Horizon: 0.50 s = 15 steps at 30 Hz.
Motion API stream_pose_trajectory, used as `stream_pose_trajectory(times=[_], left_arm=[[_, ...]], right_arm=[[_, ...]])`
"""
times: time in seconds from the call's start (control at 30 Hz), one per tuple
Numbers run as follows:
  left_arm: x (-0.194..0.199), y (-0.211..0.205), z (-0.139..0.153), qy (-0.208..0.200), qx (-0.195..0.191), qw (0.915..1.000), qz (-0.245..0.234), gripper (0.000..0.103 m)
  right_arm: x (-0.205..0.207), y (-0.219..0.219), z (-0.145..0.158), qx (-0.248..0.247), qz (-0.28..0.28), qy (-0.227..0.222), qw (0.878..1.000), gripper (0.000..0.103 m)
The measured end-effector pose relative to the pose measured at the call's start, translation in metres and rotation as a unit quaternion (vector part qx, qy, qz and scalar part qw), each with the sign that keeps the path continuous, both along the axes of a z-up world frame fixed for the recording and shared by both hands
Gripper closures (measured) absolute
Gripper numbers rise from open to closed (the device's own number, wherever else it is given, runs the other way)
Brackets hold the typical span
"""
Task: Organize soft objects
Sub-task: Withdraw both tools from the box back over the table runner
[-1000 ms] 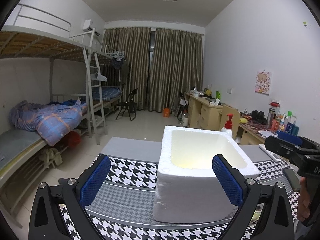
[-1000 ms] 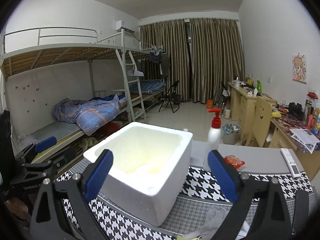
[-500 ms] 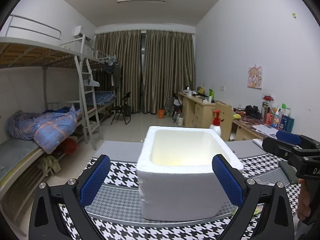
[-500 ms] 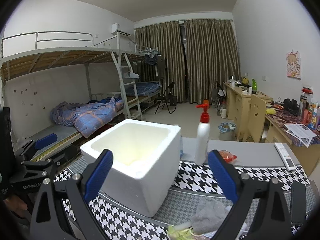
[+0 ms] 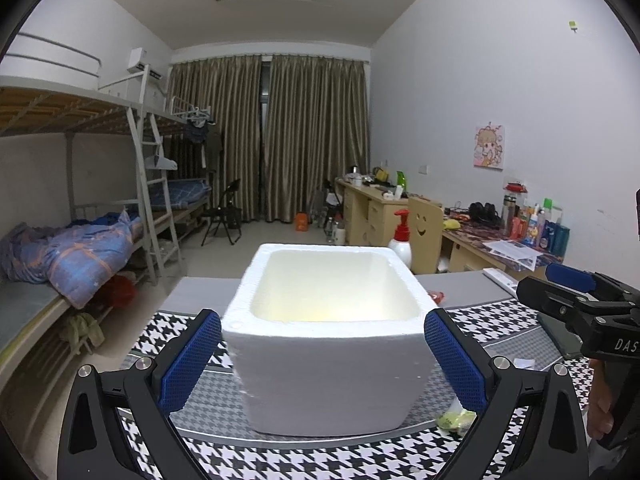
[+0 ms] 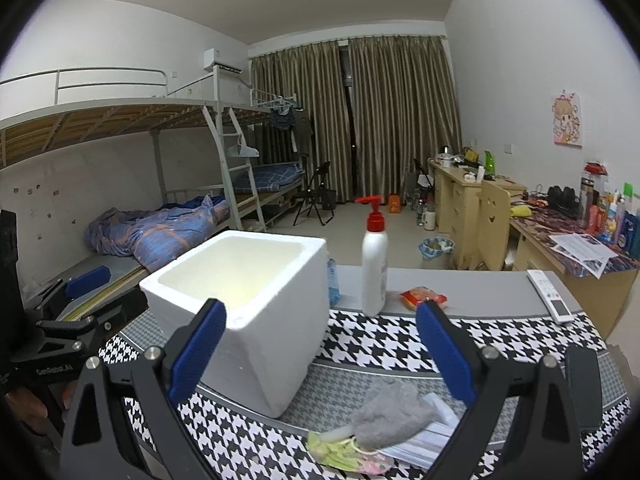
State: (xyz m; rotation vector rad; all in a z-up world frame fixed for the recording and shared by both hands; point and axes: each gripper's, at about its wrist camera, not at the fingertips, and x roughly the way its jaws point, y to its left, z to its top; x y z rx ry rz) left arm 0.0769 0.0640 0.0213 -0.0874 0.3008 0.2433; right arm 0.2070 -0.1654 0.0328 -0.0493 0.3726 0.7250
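A white foam box point(image 5: 328, 344) stands open and looks empty on the houndstooth cloth; it also shows in the right wrist view point(image 6: 248, 304). A grey soft cloth point(image 6: 394, 408) lies with a green-yellow cloth point(image 6: 340, 446) and a face mask point(image 6: 424, 440) on the table, right of the box. A bit of the green cloth point(image 5: 456, 418) peeks out by the box. My left gripper point(image 5: 322, 360) is open, its jaws either side of the box. My right gripper point(image 6: 320, 350) is open above the cloth pile. The right gripper also shows at the right of the left view point(image 5: 580, 308).
A white pump bottle point(image 6: 374, 264) with a red top, a red snack packet point(image 6: 424, 298) and a remote point(image 6: 548, 296) sit at the table's far side. Bunk beds point(image 6: 140, 208) stand left, desks point(image 6: 560, 248) right.
Both grippers have pulled back and swung, so the box sits centred in the left view. The right view has tilted down, bringing the cloth pile into sight. Both stay open.
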Motion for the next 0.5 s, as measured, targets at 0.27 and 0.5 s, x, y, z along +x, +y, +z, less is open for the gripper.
stream_pose_trajectory(times=[0.27, 0.5], left_arm=[[0.010, -0.015, -0.003, 0.005, 0.001, 0.9996, -0.029, 0.001], [0.015, -0.024, -0.007, 0.012, -0.001, 0.9987, -0.051, 0.001]], right_arm=[[0.004, -0.018, -0.003, 0.000, -0.020, 0.003, 1.000, 0.005], [0.007, -0.028, -0.005, -0.002, -0.033, 0.006, 0.999, 0.005]])
